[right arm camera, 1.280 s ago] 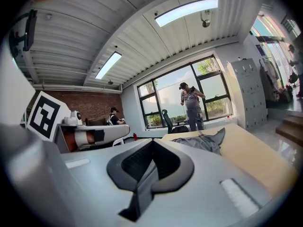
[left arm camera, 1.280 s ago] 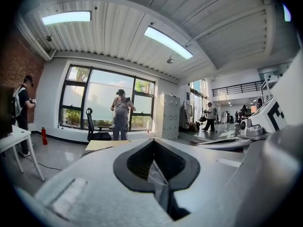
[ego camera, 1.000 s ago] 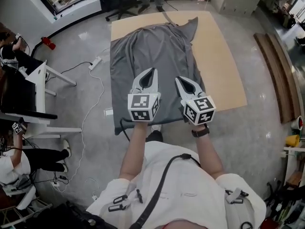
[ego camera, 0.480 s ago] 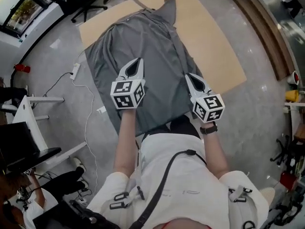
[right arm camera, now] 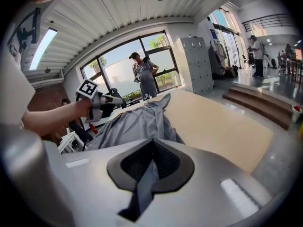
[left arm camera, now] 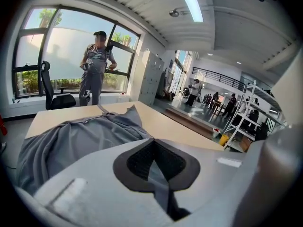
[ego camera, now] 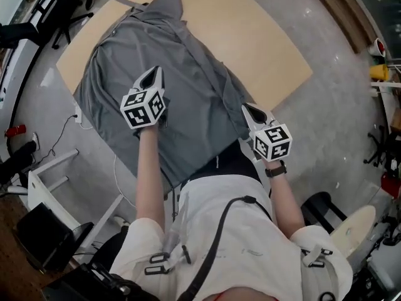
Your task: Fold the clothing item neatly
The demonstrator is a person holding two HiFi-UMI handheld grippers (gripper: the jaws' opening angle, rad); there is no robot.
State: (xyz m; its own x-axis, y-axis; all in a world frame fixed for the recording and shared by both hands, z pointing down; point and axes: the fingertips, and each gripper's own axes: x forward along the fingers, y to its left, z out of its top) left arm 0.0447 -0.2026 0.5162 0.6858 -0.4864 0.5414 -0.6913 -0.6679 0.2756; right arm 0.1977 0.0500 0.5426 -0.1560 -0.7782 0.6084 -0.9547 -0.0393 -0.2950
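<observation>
Clothing item [ego camera: 194, 102], a grey garment, lies spread out flat on a tan board [ego camera: 257, 49] that rests on the grey floor [ego camera: 341, 127]. It covers the board's left part, and its left and near edges hang past the board onto the floor. One narrow end of the cloth points toward the far edge of the board. The board's right part is bare.

The person stands at the near edge of the garment, both arms stretched forward over it. The left tongs [ego camera: 153, 75] are over the left part of the cloth, pointing forward and downward. Their jaws are closed together with nothing between them. The right tongs [ego camera: 247, 109] are at the garment's right edge, near its near corner, with jaws likewise closed and empty. Whether either tip touches the cloth cannot be told.

A white desk frame [ego camera: 53, 171] stands on the floor to the left, well apart from the board.
</observation>
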